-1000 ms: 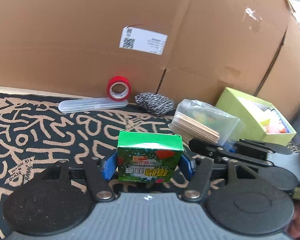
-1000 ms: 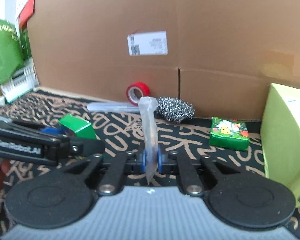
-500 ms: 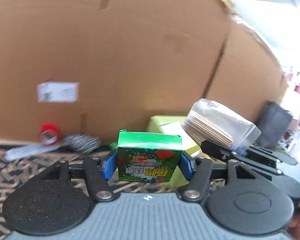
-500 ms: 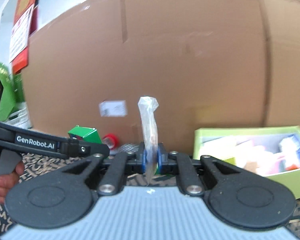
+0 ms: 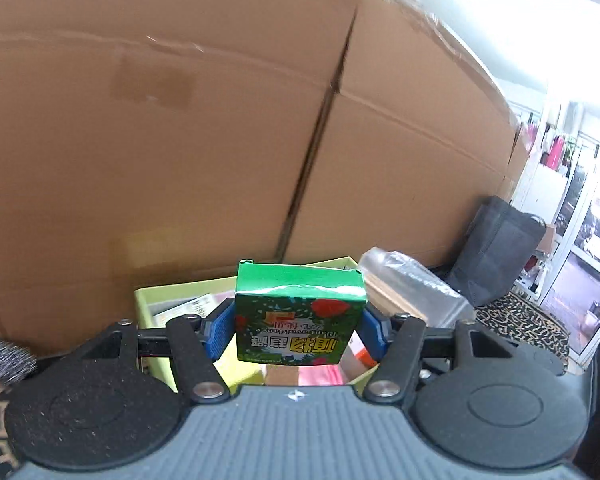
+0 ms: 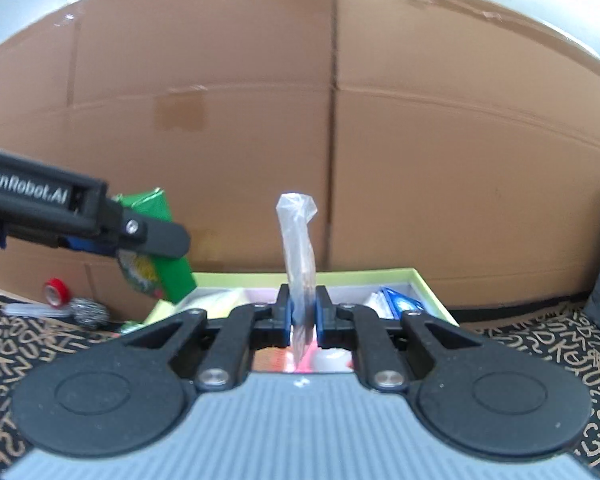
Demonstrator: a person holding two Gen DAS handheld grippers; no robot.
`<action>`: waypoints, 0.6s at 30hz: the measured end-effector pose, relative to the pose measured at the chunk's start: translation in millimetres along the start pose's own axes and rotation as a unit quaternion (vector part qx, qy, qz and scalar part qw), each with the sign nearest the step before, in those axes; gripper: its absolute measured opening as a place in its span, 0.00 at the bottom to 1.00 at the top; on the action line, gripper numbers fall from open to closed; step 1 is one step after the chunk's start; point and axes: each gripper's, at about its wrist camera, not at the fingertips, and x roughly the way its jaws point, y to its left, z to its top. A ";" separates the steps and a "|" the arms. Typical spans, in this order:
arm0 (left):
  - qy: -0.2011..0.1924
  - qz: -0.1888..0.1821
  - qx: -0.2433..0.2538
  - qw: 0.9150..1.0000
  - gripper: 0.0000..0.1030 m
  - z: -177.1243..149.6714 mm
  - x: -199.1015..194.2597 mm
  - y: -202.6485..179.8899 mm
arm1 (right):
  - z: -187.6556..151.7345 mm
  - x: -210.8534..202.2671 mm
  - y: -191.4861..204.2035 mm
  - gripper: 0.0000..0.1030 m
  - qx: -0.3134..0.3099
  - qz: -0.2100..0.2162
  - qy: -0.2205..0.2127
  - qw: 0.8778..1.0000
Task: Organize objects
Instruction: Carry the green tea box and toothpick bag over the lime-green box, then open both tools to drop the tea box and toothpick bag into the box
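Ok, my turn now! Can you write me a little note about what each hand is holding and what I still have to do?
Left gripper: jaws shut on the green box, held above the lime tray.
Right gripper: jaws shut on the clear bag of wooden sticks, also over the tray.
Done: both items picked up and carried to the tray, which already holds other things.
Left: lower both in, release. The red tape and steel scrubber sit on the mat by the cardboard wall.
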 end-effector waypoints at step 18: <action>-0.013 0.042 -0.012 0.999 0.94 -6.1 43.6 13.1 | -22.2 65.2 7.1 0.65 -0.097 -0.034 0.007 0.995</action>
